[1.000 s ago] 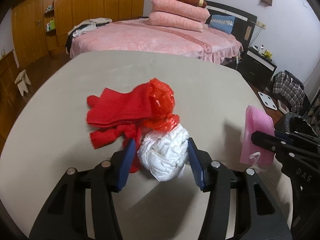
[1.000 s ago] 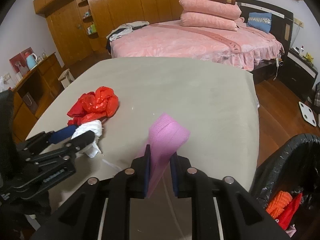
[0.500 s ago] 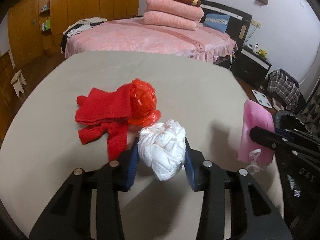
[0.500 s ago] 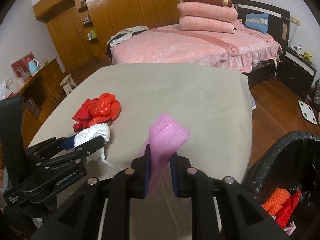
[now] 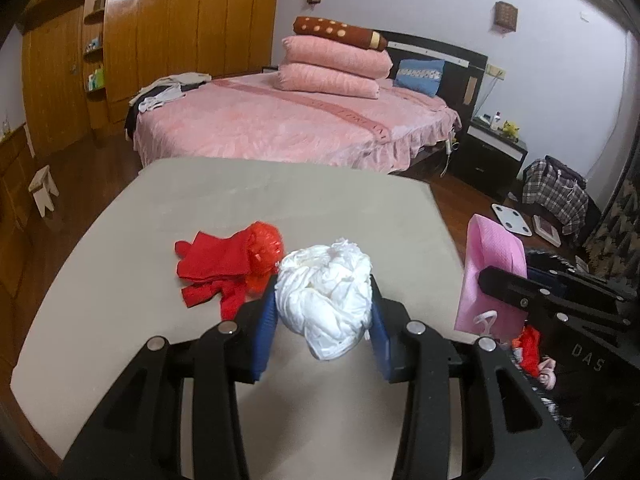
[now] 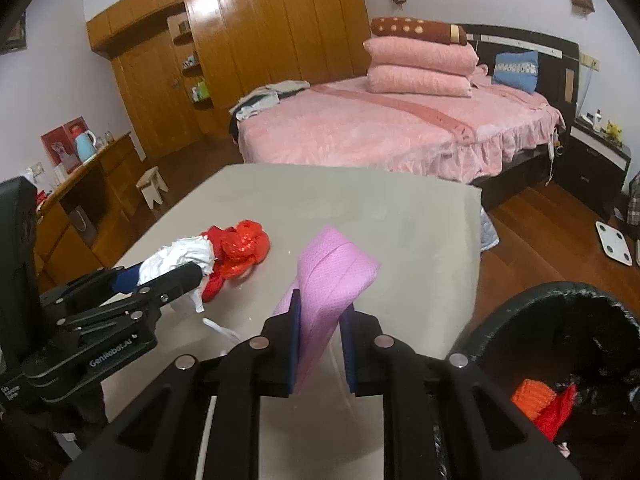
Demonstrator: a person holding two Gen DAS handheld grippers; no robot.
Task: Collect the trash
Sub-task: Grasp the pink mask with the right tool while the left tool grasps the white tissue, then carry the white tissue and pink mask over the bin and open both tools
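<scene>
**Both tongs loaded above the tabletop**

My left tongs (image 5: 323, 312) are clamped on a crumpled white bag (image 5: 326, 300), held clear of the grey tabletop (image 5: 240, 200). My right tongs (image 6: 320, 340) are squeezed tight on a folded pink cloth (image 6: 332, 276). A red glove (image 5: 212, 268) and a red plastic wad (image 5: 266, 248) lie together on the tabletop. The black-lined bin (image 6: 560, 320) sits low at my right, with orange and red scraps inside.
</scene>
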